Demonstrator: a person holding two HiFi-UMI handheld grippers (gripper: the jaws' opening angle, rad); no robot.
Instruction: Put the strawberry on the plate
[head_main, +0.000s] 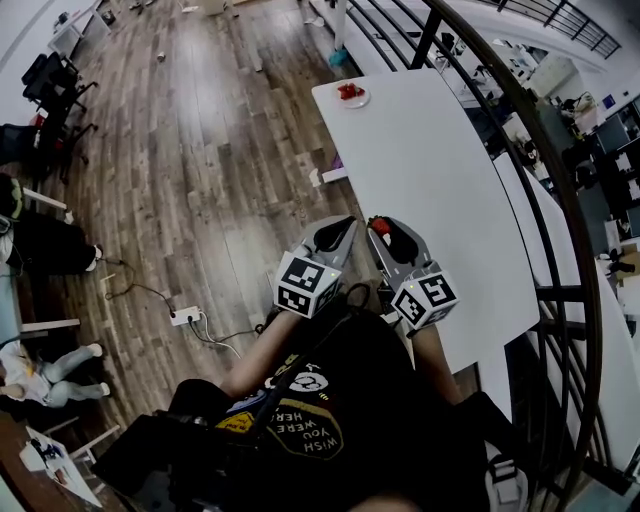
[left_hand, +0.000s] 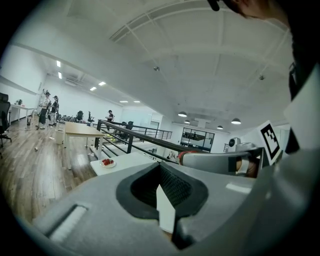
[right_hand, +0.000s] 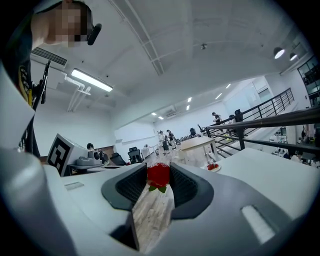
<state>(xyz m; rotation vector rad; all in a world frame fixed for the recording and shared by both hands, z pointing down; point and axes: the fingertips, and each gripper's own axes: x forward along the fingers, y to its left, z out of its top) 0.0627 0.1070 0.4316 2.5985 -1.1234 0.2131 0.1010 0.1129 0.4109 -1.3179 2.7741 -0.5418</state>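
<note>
A red strawberry (right_hand: 158, 175) with green leaves is pinched between the black pads of my right gripper (right_hand: 159, 170), which is shut on it. In the head view that gripper (head_main: 381, 229) hovers at the near left edge of the white table (head_main: 430, 170), the strawberry (head_main: 380, 227) showing at its tip. My left gripper (head_main: 343, 228) hangs just left of it over the floor, shut with nothing held; in its own view (left_hand: 161, 189) the pads meet. A small white plate (head_main: 351, 95) holding red strawberries sits at the table's far corner, also visible as the plate (left_hand: 107, 162) and the plate (right_hand: 213, 167).
A black metal railing (head_main: 520, 200) curves along the table's right side. The wood floor (head_main: 200, 150) lies to the left, with a power strip (head_main: 186, 317) and cables on it. Seated people and chairs are at the far left. Another table (left_hand: 82, 131) stands beyond.
</note>
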